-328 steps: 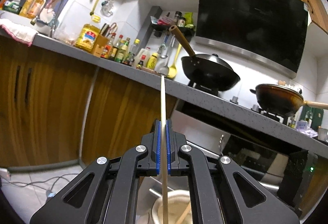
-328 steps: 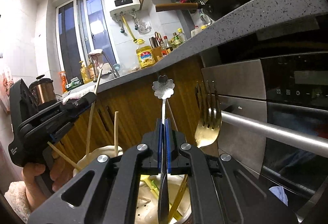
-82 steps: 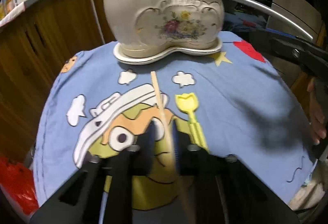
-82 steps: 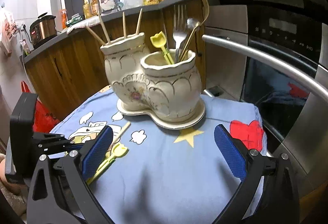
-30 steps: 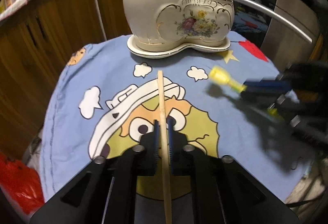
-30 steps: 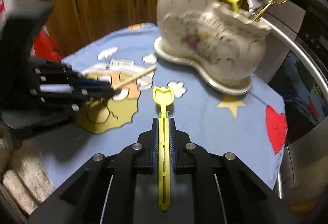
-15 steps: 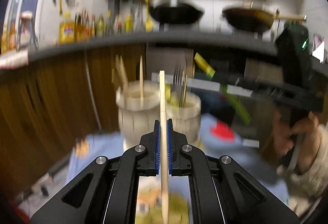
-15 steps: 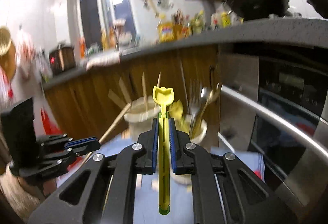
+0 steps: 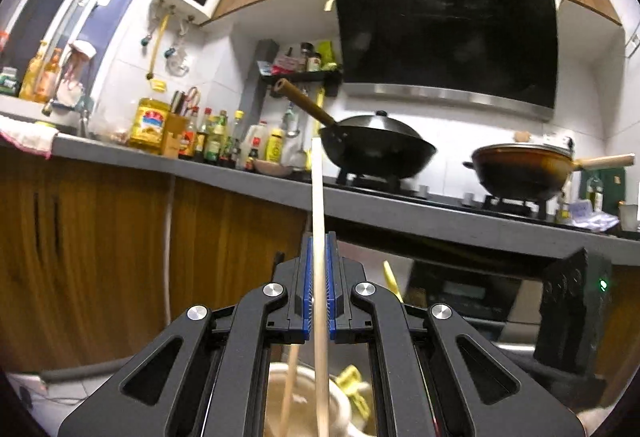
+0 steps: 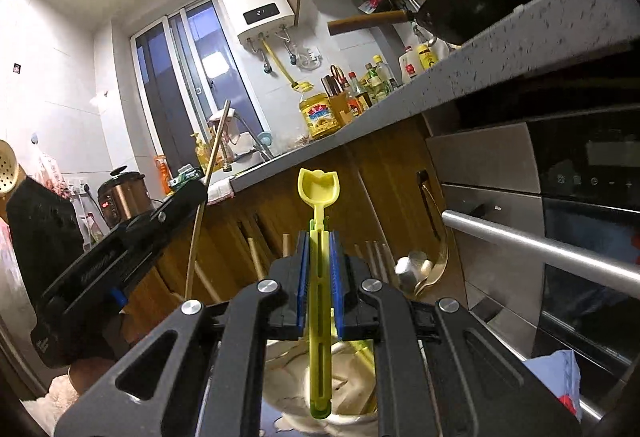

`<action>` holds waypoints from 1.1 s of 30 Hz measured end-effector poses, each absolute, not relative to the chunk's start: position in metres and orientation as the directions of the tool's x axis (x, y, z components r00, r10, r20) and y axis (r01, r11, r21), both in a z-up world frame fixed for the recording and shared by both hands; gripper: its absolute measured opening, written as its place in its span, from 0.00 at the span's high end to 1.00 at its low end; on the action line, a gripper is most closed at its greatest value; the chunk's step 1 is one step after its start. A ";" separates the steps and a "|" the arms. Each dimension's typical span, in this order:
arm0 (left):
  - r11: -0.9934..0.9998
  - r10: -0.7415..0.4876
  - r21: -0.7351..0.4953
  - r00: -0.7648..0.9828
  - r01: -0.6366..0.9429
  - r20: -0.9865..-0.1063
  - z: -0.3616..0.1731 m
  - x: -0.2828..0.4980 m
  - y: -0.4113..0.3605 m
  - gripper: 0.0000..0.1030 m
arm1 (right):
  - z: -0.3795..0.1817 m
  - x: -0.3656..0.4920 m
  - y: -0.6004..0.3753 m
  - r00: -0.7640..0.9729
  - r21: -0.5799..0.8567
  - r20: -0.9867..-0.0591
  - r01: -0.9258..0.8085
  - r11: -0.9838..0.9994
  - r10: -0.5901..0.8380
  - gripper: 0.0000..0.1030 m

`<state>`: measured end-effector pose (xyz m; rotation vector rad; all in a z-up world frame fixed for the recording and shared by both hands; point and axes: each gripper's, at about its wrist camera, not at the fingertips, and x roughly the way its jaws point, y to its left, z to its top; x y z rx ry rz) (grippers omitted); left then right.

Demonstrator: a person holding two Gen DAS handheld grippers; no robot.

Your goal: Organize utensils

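Observation:
My left gripper [image 9: 319, 257] is shut on a pale wooden chopstick [image 9: 318, 197] that stands upright, its lower end over the cream ceramic holder [image 9: 340, 409] below. Another chopstick [image 9: 289, 389] and a yellow spoon [image 9: 354, 381] sit in that holder. My right gripper [image 10: 320, 257] is shut on a yellow plastic spoon [image 10: 319, 197], bowl up, handle end hanging over the holder's rim [image 10: 292, 369]. In the right wrist view the left gripper [image 10: 202, 193] with its chopstick [image 10: 208, 189] is at the left. Several chopsticks [image 10: 286, 245], a fork [image 10: 376, 257] and a metal spoon [image 10: 414, 269] stand in the holder.
A grey countertop [image 9: 160, 161] with bottles, a black wok [image 9: 376, 149] and a brown pan [image 9: 520, 169] runs behind. An oven with a steel bar handle [image 10: 540, 241] is at the right. Wooden cabinet doors [image 9: 100, 245] lie behind the holder. A hand [image 10: 86, 369] grips the left tool.
Both grippers have lifted their utensils off the blue cloth and tipped up to level. They now hang over the ceramic holder, chopstick and yellow spoon upright.

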<state>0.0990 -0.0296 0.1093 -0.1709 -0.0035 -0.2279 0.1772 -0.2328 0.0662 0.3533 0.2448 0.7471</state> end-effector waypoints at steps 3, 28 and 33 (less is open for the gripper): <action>0.970 -0.199 -0.136 0.980 0.200 0.025 0.102 0.109 -0.035 0.94 | 0.060 0.180 -0.224 0.714 0.372 -0.100 -0.619 0.692 0.693 0.90; 0.983 -0.184 -0.023 0.983 0.184 0.014 0.088 0.056 -0.029 0.59 | 0.041 0.137 -0.227 0.727 0.277 -0.129 -0.626 0.729 0.674 0.54; 0.984 -0.180 -0.008 0.984 0.180 -0.014 0.082 0.020 -0.029 0.39 | 0.042 0.105 -0.237 0.738 0.244 -0.149 -0.618 0.747 0.659 0.34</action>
